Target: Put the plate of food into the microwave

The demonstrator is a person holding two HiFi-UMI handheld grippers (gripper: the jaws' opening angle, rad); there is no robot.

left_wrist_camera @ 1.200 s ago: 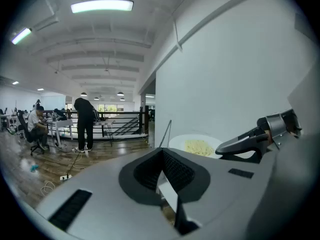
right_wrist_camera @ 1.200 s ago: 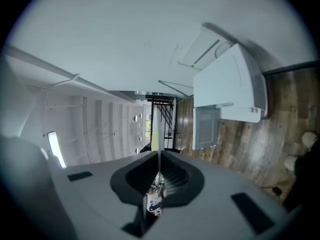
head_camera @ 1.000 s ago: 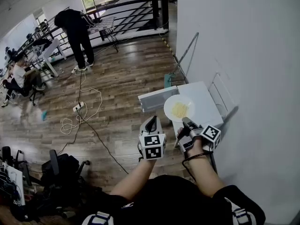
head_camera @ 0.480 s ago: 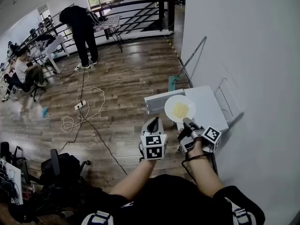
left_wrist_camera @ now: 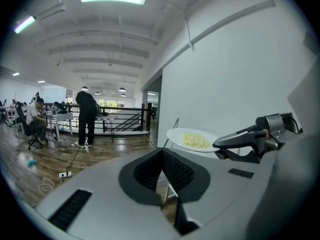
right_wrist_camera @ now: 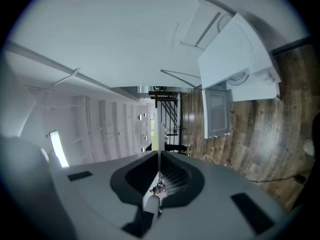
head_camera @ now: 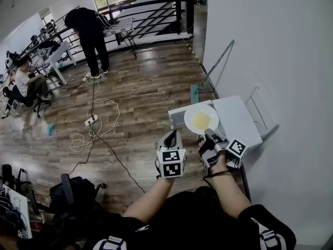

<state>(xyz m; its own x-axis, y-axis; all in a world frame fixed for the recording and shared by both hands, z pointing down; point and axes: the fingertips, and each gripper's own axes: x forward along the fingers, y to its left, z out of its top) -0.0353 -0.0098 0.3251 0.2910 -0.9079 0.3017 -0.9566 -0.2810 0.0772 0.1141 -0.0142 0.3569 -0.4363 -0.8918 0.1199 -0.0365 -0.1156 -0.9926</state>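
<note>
A white plate (head_camera: 201, 120) with yellow noodles (head_camera: 200, 121) is held level above the white microwave (head_camera: 237, 123), over its front left part next to the open door (head_camera: 177, 116). My right gripper (head_camera: 209, 135) is shut on the plate's near rim. In the right gripper view the plate (right_wrist_camera: 158, 134) shows edge-on as a thin line between the jaws (right_wrist_camera: 158, 176), with the microwave (right_wrist_camera: 235, 59) and its door (right_wrist_camera: 216, 111) beyond. My left gripper (head_camera: 169, 138) hangs shut and empty, left of the plate. The left gripper view shows the plate (left_wrist_camera: 192, 138) and the right gripper (left_wrist_camera: 240, 139).
A white wall (head_camera: 270, 46) runs along the right, behind the microwave. A long-handled tool (head_camera: 216, 69) leans on it. Cables and a power strip (head_camera: 92, 121) lie on the wood floor. A person in black (head_camera: 91, 30) stands far off, another sits at desks (head_camera: 23, 82).
The microwave has shifted right in the head view while the plate and both grippers kept nearly the same place. The plate now stands nearer the microwave's door side.
</note>
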